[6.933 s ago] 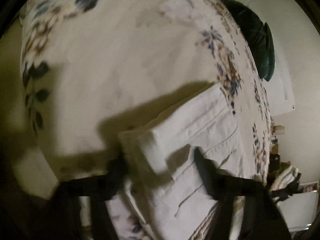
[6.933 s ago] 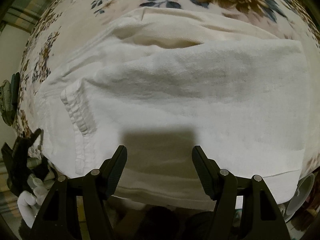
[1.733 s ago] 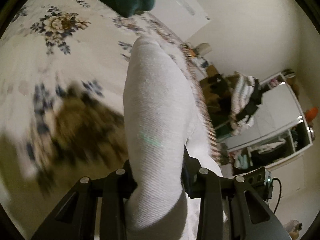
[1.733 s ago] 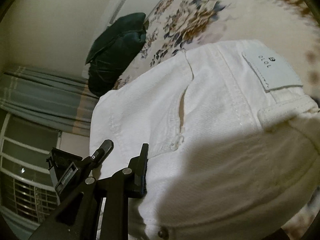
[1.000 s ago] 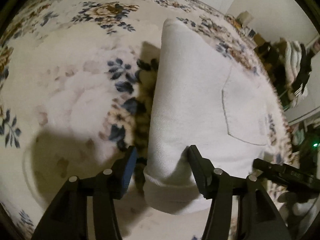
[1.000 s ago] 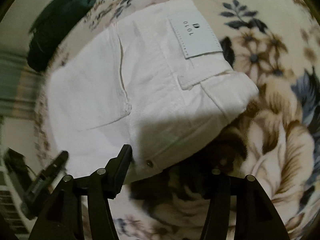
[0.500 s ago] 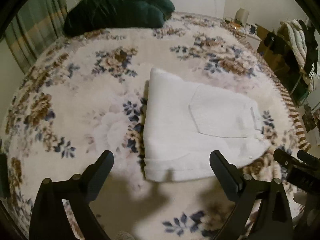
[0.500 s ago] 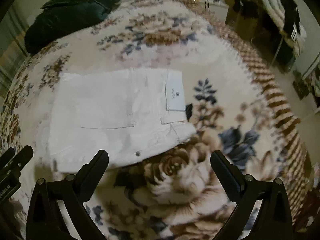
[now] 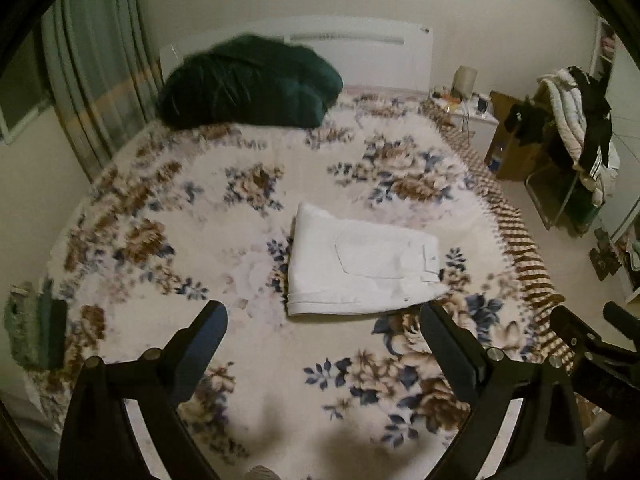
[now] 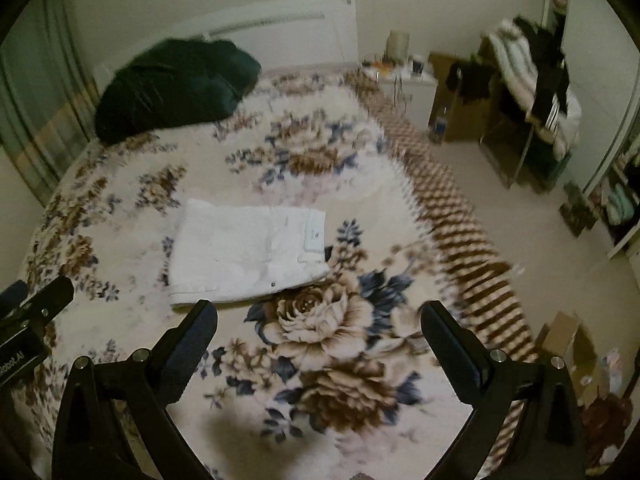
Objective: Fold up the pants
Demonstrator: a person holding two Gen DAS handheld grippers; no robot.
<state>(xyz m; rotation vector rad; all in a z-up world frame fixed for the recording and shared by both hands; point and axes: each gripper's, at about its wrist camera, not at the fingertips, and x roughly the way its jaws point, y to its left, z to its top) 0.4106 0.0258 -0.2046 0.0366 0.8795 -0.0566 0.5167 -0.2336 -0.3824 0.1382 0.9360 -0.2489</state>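
White pants (image 9: 360, 268) lie folded into a compact rectangle on the floral bedspread (image 9: 200, 240), back pocket and waist label facing up. They also show in the right wrist view (image 10: 248, 248). My left gripper (image 9: 322, 332) is open and empty, held well back above the near part of the bed. My right gripper (image 10: 318, 324) is open and empty too, above a large brown rose print, with the pants ahead to its left. Neither gripper touches the pants.
A dark green cushion (image 9: 248, 84) lies at the head of the bed by the white headboard (image 9: 360, 52). Curtains (image 9: 92, 92) hang at left. A nightstand (image 9: 468, 112), cardboard boxes and a chair piled with clothes (image 9: 576, 128) stand right of the bed.
Both grippers let go of the pants, opened wide and pulled back and up from the bed. The folded pants stay where they were laid.
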